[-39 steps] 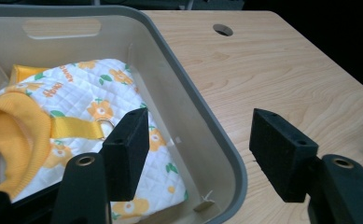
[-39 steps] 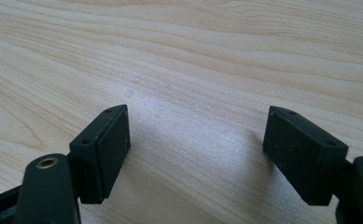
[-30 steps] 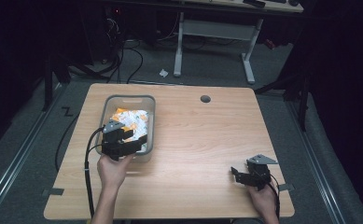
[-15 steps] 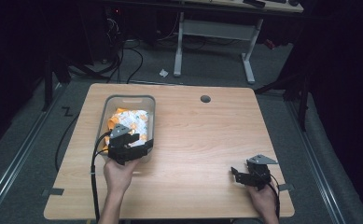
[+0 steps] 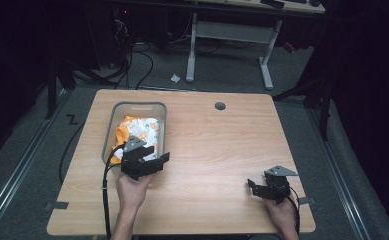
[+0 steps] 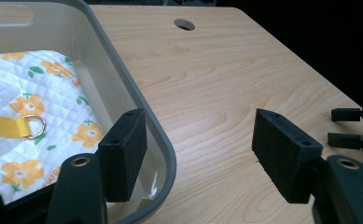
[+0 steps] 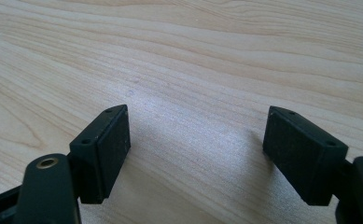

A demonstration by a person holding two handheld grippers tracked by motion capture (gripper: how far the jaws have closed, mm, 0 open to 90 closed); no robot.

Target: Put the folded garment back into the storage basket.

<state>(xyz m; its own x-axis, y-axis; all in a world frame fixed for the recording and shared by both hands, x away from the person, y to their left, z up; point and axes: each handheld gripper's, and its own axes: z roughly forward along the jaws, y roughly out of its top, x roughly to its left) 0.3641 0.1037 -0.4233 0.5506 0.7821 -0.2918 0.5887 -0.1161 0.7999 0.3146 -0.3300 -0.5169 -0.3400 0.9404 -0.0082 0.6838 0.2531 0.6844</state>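
The grey bin stands on the left part of the wooden bench, and in it lies a quilted white cloth item with orange flowers, bearing a yellow strap that ends in a metal ring. What the item is cannot be told: the left gripper view cuts it off at the left and bottom edges, and in the high view the near end of the bin is hidden behind the left gripper. That gripper is held at the bin's near right corner, its jaws spread wide and empty; in the left gripper view one jaw hangs inside the bin beside the wall and the other over bare wood outside it, so the rim passes between them. Whether the inner jaw touches the wall is hard to judge. The left hand grips it from behind, forearm coming up from the bench's near edge. Well to the right of the bin, near the bench's near right corner, the right gripper is held low over the wood by the right hand, jaws also wide apart with nothing between them. A round cable hole lies beyond the bin, toward the far edge.
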